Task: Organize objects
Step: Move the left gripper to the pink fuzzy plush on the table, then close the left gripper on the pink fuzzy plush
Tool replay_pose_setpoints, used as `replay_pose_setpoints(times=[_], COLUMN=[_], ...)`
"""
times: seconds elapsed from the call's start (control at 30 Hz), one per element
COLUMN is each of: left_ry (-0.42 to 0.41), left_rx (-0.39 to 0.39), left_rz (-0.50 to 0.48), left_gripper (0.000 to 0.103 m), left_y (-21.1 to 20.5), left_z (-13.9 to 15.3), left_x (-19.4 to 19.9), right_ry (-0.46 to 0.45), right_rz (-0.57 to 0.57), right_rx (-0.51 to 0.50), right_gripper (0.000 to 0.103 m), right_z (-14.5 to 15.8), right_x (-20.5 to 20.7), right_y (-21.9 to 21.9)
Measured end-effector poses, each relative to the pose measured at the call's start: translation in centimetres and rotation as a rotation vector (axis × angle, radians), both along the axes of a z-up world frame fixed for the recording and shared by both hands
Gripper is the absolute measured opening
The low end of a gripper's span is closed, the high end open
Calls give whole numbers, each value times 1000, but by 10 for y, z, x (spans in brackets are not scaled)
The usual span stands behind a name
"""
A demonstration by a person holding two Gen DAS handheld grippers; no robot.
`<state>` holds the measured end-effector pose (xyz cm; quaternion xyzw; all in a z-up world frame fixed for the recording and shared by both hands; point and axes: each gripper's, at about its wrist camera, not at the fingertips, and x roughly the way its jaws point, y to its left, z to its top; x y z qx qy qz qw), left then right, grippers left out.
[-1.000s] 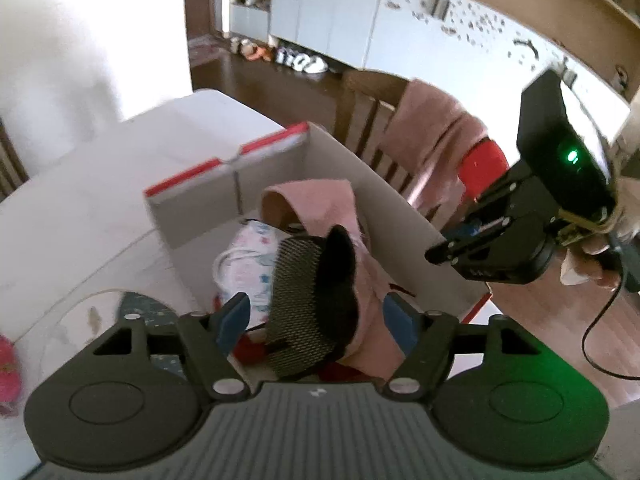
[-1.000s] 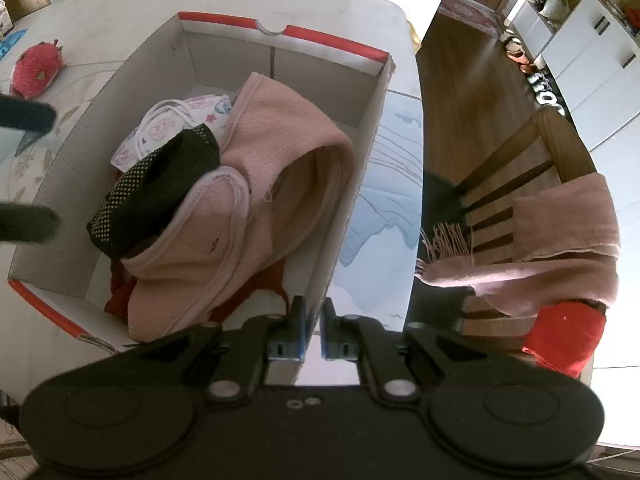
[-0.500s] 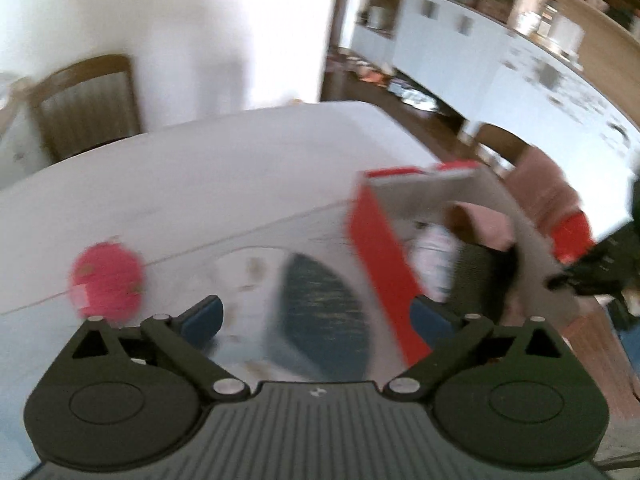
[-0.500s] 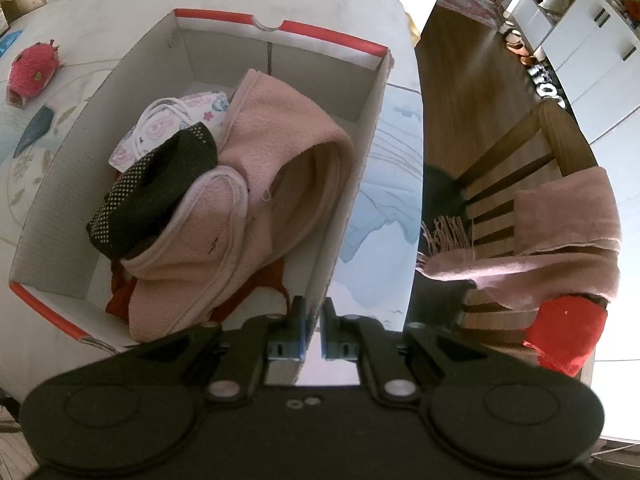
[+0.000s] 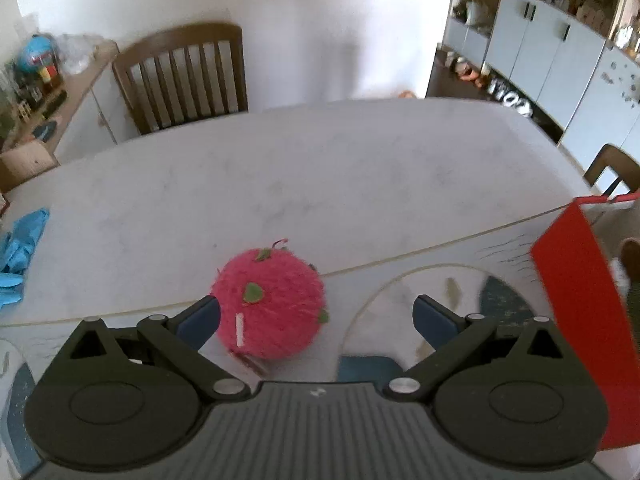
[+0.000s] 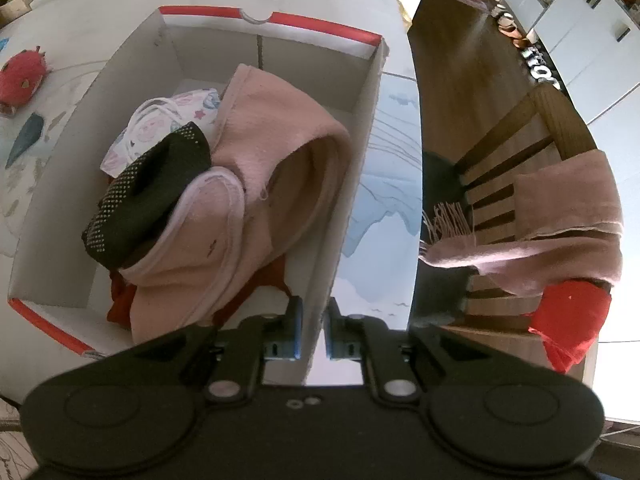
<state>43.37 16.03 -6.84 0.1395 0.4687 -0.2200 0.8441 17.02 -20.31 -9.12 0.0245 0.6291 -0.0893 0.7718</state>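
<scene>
No legible text anywhere.

- Lighting: bright daylight, indoor; wall (image 5: 280, 20) washed pale.
- Glare: blown-out white at the right wrist view's right edge; sheen on wooden floor (image 6: 460, 52).
- Blur: slight motion smear in the left wrist view.
- Distortion: strong fisheye curvature; table (image 5: 320, 184) edges bow.

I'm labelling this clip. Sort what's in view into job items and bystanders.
Job:
pink fuzzy ball
cardboard box
pink garment
black mesh item
left gripper
right gripper

Bystanders:
blue gloves
chair
scarf
</scene>
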Motion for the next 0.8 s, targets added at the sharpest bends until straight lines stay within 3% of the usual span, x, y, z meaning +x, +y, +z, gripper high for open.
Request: replay_pose_setpoints(times=[0.3,0.6,0.67,0.7,0.8], left_ry=[105,111,110,103,100], left_rx=[83,132,127,133,120], left_rz=[6,9,9,14,27], left_gripper=[103,102,96,87,81], left_y=[-2,-6,-5,-5,-1], left_z=[-57,-73,-72,-71,-67], left_x=[48,58,57,56,52], right_ry=[33,50,49,50,49], right_rz=[-36,-63,-66,-70,-74], right_rx=[-19,-27,-28,-29,-33], right_gripper=[10,10,9,9,7], right_z=[-5,-9,-10,-11,-11], right_x=[6,7,8,8,8], right_y=[3,2,2,2,1])
